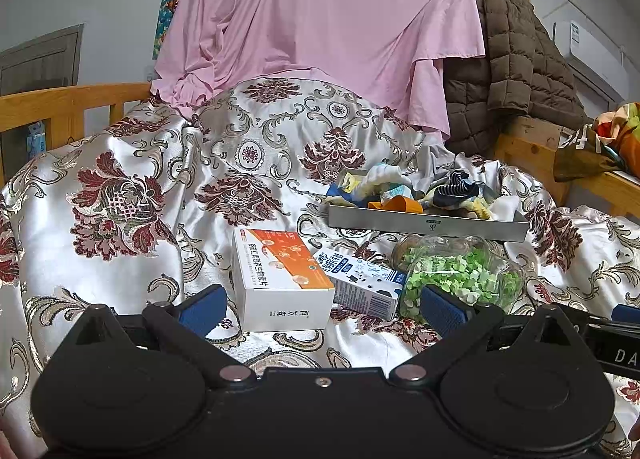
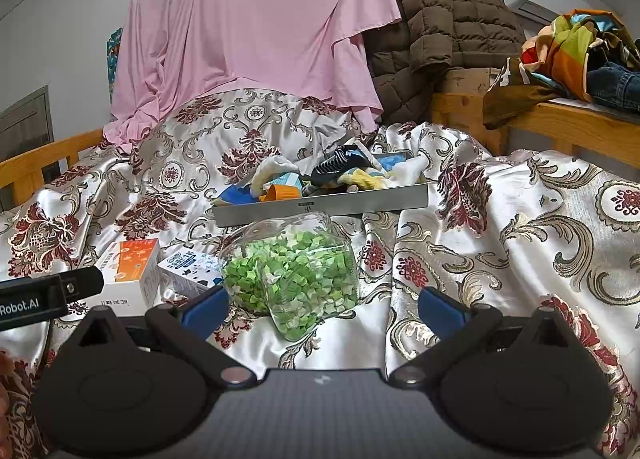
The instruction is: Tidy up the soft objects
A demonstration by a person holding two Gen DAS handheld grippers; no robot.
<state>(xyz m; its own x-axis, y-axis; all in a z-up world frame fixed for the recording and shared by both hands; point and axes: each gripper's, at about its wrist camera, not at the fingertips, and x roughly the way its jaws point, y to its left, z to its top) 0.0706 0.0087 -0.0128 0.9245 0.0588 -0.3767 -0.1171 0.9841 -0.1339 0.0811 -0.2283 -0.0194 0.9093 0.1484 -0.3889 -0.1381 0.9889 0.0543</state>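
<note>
While both tools are hovering low over the bed, I'm holding the left tool (image 1: 322,305) wide open, gripping nothing, its blue fingers (image 1: 202,309) spread either side of the white and orange box (image 1: 280,279). I'm holding the right tool (image 2: 324,307) wide open too, empty, fingers (image 2: 440,309) flanking the glass jar (image 2: 292,271) of green bits that's lying on its side. Socks (image 1: 408,189) are sitting piled in the grey tray (image 1: 428,221), a dark striped one (image 2: 336,165) on top, an orange one (image 2: 280,192) touching the front wall. Tray is resting on the floral bedspread (image 1: 120,187) just behind the jar. Milk carton (image 1: 360,285) is lying between box and jar, touching both. Pink sheet (image 1: 320,19) is hanging behind, brown quilted jacket (image 2: 432,27) beside it on the right. Colourful clothes (image 2: 576,47) are lying on the wooden rail (image 2: 580,125), well apart from the tray.
</note>
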